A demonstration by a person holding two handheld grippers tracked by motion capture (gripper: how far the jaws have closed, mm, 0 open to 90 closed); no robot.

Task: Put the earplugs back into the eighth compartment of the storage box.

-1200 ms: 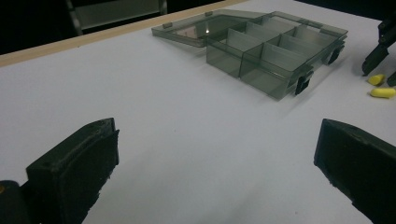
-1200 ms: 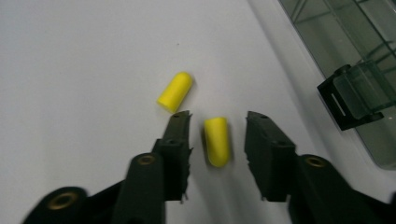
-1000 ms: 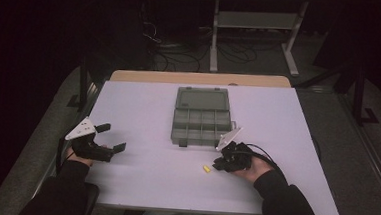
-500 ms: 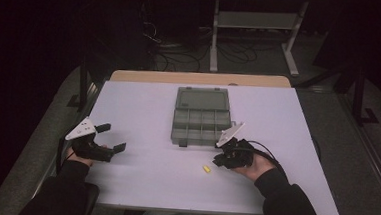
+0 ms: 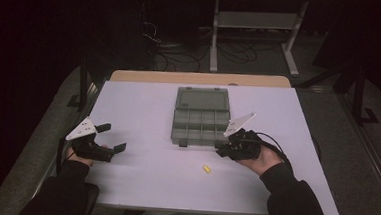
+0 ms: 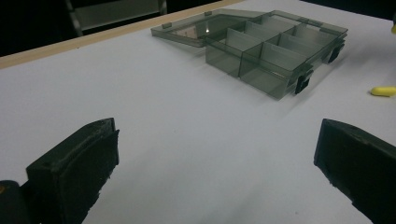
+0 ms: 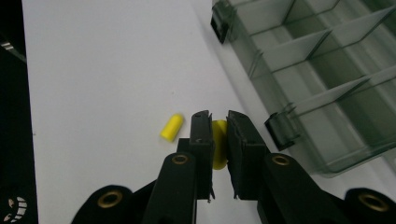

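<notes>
right claw (image 7: 219, 122) clamped on yellow plug (image 7: 218, 144) near counter (image 5: 138, 184) front edge; second plug (image 7: 171, 127) lies beside; left claw (image 5: 111, 137) agape, empty.

Yellow plug (image 7: 219, 148) in black tongs (image 7: 219, 122), smoky grey box (image 5: 201, 117), white table (image 5: 143, 109).

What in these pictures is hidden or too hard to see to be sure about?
- Yellow piece in the right gripper: right gripper view, the black jaws cover its sides, so its full shape is unclear.
- Organizer box: right gripper view, cut off by the top and right edges.
- Loose yellow piece: high view, too small to identify.
</notes>
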